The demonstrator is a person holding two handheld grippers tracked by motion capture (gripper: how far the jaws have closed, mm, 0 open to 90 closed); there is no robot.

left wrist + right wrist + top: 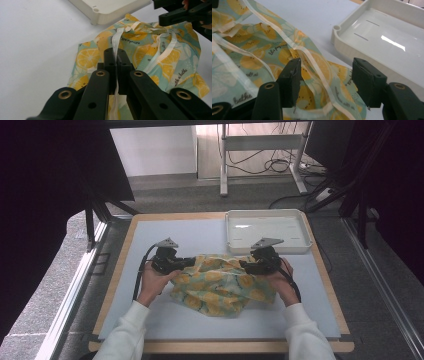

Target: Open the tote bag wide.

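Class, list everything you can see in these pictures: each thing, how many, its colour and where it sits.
Lemon-print cloth: one, pale green with yellow lemons, crumpled at the middle of the mat.
Ribbon: several cream strips across the cloth; one pinched in the left tool.
Tray: one, white, far right of the mat.
Mat: one, pale grey, covering the table.
Table: one, light wood edge.
Left tool: black, shut on ribbon.
Right tool: black, open, ribbon between its jaws.
Sleeves: two, white.

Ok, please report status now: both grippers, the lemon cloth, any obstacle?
Left gripper shut on white ribbon of lemon cloth. Right gripper open, cloth edge between jaws, not pinched. White tray beside the cloth, not in the way.
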